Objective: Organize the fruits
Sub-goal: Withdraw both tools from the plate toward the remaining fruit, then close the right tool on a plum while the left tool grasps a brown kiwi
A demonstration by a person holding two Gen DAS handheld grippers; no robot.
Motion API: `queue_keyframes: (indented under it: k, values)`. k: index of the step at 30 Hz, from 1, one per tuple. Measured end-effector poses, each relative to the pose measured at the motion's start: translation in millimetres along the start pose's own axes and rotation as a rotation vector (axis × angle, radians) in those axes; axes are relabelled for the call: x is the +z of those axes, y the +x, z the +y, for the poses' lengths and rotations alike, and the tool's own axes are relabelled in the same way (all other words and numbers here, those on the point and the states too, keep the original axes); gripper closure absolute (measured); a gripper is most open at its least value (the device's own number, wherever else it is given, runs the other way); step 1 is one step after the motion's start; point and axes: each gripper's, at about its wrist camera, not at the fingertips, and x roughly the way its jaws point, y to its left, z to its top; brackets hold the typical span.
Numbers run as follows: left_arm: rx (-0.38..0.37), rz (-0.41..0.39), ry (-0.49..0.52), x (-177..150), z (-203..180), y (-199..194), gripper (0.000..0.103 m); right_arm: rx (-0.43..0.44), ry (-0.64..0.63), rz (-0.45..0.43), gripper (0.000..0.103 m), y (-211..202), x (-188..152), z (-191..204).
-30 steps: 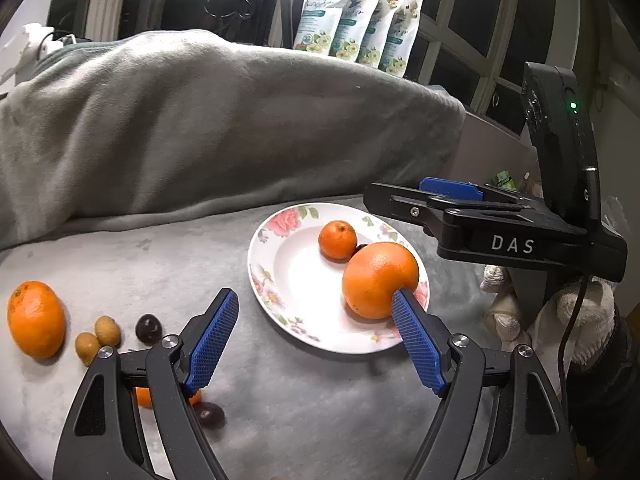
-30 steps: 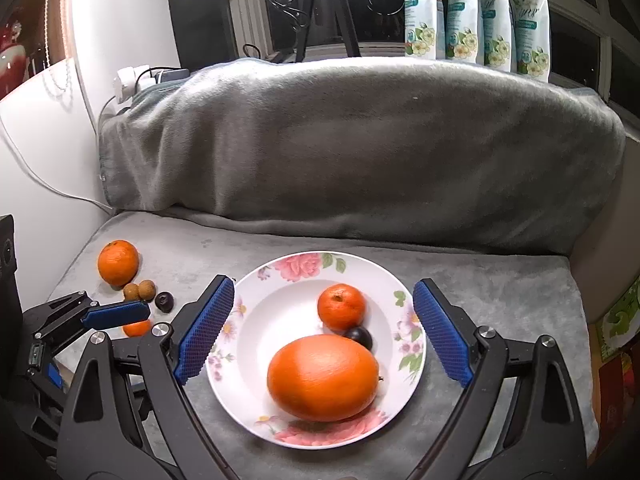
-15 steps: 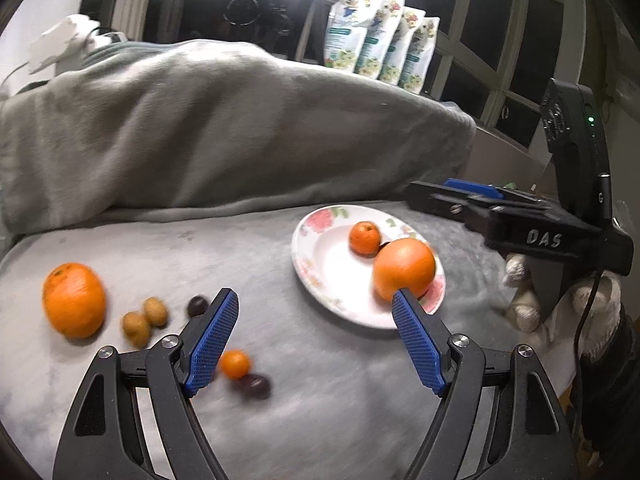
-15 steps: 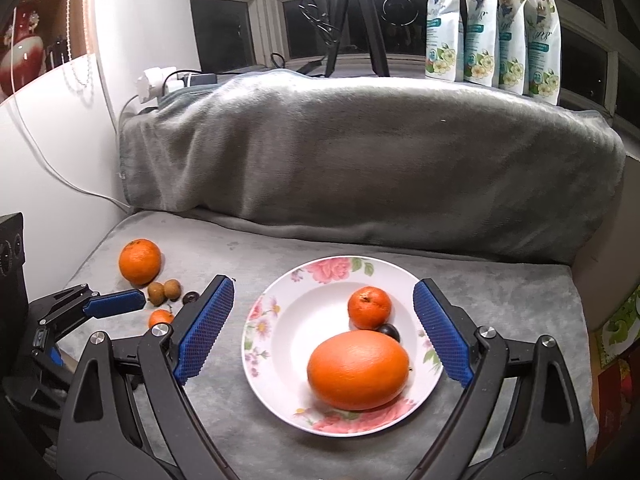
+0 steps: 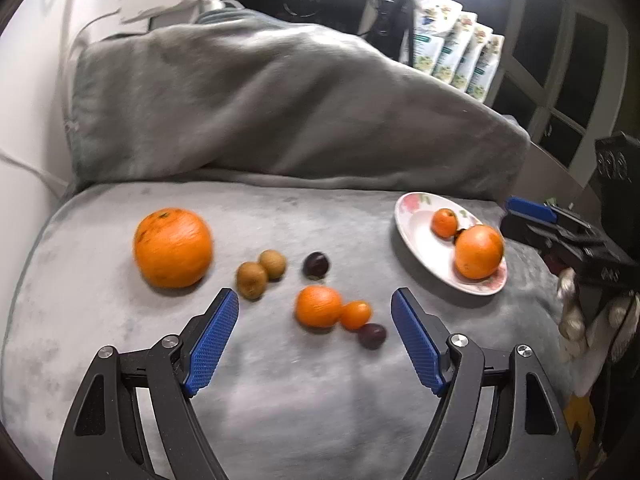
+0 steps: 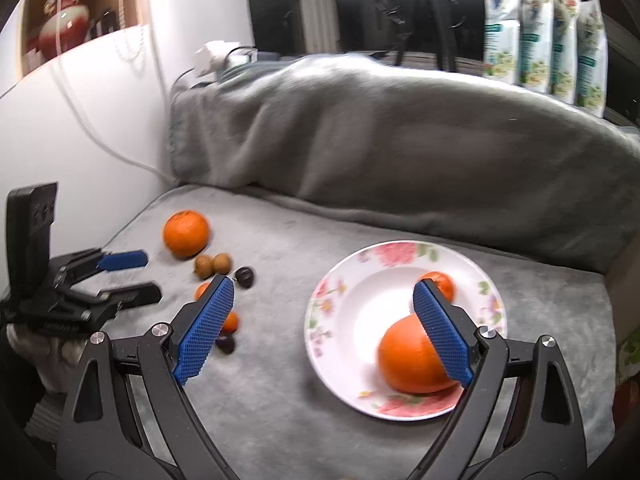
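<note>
My left gripper (image 5: 315, 298) is open and hovers low over the loose fruit on the grey blanket. A tangerine (image 5: 319, 306), a smaller orange fruit (image 5: 355, 315) and a dark plum (image 5: 372, 335) lie just past its tips. Further off sit a big orange (image 5: 173, 253), two brown fruits (image 5: 252, 278) and a second plum (image 5: 316, 265). The flowered plate (image 5: 416, 240) at the right holds a large orange (image 5: 479, 252) and a tangerine (image 5: 445, 223). My right gripper (image 6: 324, 286) is open and empty above the plate (image 6: 360, 312). Its right finger hides part of the large orange (image 6: 412, 356).
A grey blanket-covered backrest (image 5: 280, 112) rises behind the seat. A white wall and cable (image 6: 100, 128) border the left side. Pouches (image 6: 540, 32) and a tripod stand on the sill behind. In the right wrist view the left gripper (image 6: 132, 276) is low at the left, near the loose fruit.
The left gripper has swung left, away from the plate. The loose fruit now lies in front of its tips. The right gripper also drifted left, so the plate sits further right in its view.
</note>
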Motion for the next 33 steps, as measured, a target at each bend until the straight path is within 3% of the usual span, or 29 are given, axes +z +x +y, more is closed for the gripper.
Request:
queue_keyframes:
  k: [6,13,16,21,23,33]
  values:
    - [-0.009,0.018,-0.07,-3.3,21.9,6.8,0.037,0.049,-0.022,0.039,0.01,12.0,-11.6,18.4]
    - [-0.022,0.037,-0.085,-8.0,28.0,15.4,0.044,0.088,-0.044,0.089,0.01,28.8,-24.5,32.3]
    - [-0.025,0.045,-0.097,-8.2,30.6,20.0,0.046,0.107,-0.054,0.114,0.019,35.8,-28.4,37.8]
    - [-0.022,0.055,-0.115,-5.9,35.6,27.8,0.055,0.137,-0.063,0.145,0.023,45.9,-34.6,45.9]
    - [-0.021,0.057,-0.119,-4.3,36.7,31.5,0.058,0.145,-0.066,0.158,0.03,49.7,-36.0,48.4]
    - [-0.009,0.079,-0.13,-0.4,42.7,50.6,0.064,0.177,-0.069,0.214,0.044,69.8,-43.4,57.3]
